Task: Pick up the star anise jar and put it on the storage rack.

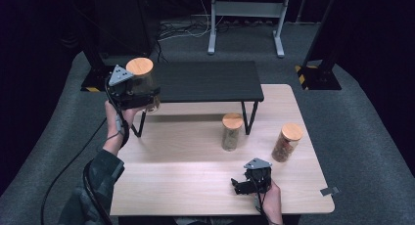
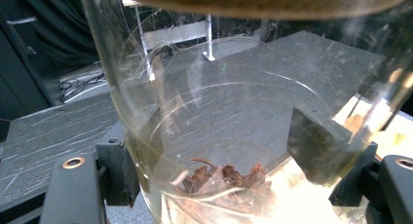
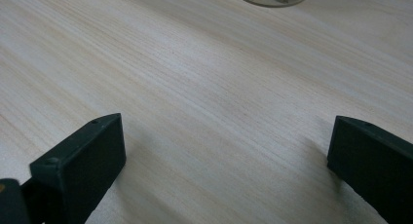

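Pale wood grain lying under the right tool (image 3: pixel 226 151), its 2 black jaws standing wide apart with nothing between them, resting low at the near edge of the counter (image 1: pixel 195 195).

Farther off, at the left, holding a clear glass jar (image 1: pixel 143 85) in the left tool (image 1: pixel 134 95), jaws clamped on the glass wall from both sides. Carrying it upright, long axis vertical, wooden lid (image 1: pixel 139 66) on top, a few dried reddish-brown scraps (image 2: pixel 221 177) lying in the bottom. Hovering at the near left corner of the black shelf (image 1: pixel 205 80), the shelf top lying just beyond and to the right of the jar; judging from that, needing a short carry forward and right before setting down. Left tool being the nearer one to the shelf by far.

Standing on the counter between the 2 tools, 2 more lidded jars: 1 with greenish filling (image 1: pixel 231 132) beside the shelf leg, 1 with brownish filling (image 1: pixel 288 142) toward the right edge.

Showing no readable brand, label or writing anywhere.
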Demonstrator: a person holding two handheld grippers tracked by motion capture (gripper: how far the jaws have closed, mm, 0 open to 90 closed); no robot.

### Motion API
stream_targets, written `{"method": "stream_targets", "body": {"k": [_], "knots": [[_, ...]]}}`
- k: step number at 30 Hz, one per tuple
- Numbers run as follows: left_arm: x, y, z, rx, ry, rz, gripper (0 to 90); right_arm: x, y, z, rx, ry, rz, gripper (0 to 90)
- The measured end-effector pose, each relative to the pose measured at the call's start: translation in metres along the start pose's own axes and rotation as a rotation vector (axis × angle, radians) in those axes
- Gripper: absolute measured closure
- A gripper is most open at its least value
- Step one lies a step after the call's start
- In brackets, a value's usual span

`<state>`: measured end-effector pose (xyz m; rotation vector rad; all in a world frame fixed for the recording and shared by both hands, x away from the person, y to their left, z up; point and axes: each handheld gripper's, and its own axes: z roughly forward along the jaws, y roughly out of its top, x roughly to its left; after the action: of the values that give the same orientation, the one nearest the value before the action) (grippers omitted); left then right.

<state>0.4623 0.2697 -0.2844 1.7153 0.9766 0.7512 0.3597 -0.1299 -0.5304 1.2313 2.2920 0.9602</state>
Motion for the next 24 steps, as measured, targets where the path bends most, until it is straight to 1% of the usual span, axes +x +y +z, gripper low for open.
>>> {"method": "stream_targets", "body": {"k": [7,10,14,24], "knots": [[0.003,0.002,0.004,0.007,0.010,-0.009,24.9,0.000,0.000,0.000,0.000,0.000,0.000,0.0],[0.005,0.005,0.006,0.011,0.007,-0.016,24.9,0.000,0.000,0.000,0.000,0.000,0.000,0.0],[0.005,0.008,0.009,0.016,0.017,-0.010,24.9,0.000,0.000,0.000,0.000,-0.001,0.000,0.0],[0.008,0.010,0.020,0.020,0.035,-0.027,24.9,0.000,0.000,0.000,0.000,0.000,0.000,0.0]]}}
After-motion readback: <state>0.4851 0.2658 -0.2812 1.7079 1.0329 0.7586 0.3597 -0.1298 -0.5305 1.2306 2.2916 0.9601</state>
